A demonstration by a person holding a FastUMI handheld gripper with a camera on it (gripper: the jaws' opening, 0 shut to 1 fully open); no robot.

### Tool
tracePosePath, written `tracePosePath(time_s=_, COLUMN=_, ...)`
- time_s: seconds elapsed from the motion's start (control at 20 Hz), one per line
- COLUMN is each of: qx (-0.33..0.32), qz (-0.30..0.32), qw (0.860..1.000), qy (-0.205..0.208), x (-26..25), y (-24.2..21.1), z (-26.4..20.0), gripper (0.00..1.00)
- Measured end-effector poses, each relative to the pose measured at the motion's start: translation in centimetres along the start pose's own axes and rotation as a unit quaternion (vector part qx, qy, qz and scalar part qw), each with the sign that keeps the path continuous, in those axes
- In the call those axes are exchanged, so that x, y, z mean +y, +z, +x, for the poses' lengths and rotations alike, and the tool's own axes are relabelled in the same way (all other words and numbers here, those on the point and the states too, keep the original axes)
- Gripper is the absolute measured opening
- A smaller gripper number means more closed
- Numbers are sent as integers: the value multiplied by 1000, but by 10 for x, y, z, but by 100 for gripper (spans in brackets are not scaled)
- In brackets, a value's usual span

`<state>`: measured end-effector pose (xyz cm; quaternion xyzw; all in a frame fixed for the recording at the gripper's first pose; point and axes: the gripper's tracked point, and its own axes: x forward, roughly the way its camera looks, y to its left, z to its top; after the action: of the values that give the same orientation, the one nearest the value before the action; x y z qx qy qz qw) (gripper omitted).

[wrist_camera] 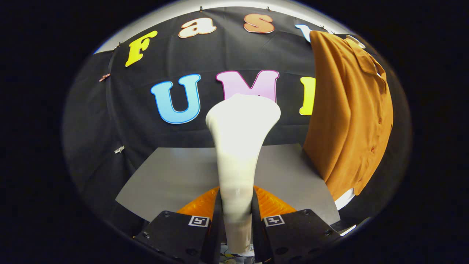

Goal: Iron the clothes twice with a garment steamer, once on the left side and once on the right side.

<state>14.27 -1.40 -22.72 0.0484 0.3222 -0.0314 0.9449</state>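
A white garment steamer stands upright between my fingers, its narrow handle pinched from both sides and its wide head rising ahead of them. My gripper is shut on that handle. An orange-brown buttoned shirt hangs to the right of the steamer, against the booth's black wall, its collar at the top and its hem just above the table. The steamer's head is apart from the shirt, off to its left.
A grey table top lies below and beyond the fingers, backed by the black cloth wall. A white strip shows under the shirt's hem.
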Motion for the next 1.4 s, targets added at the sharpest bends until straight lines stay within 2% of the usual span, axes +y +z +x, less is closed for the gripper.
tracePosePath(time_s=0.4, qx=-43, qz=22, qw=998, qy=-42, x=-6, y=-5, z=-75, gripper=39)
tracePosePath(time_s=0.6, qx=-55, qz=33, qw=995, qy=-82, x=-30, y=-11, z=-107, gripper=39)
tracePosePath(time_s=0.85, qx=-86, qz=44, qw=988, qy=-119, x=-70, y=3, z=-137, gripper=39)
tracePosePath(time_s=1.15, qx=-114, qz=64, qw=982, qy=-134, x=-136, y=26, z=-146, gripper=39)
tracePosePath(time_s=1.4, qx=-125, qz=84, qw=981, qy=-119, x=-196, y=46, z=-122, gripper=39)
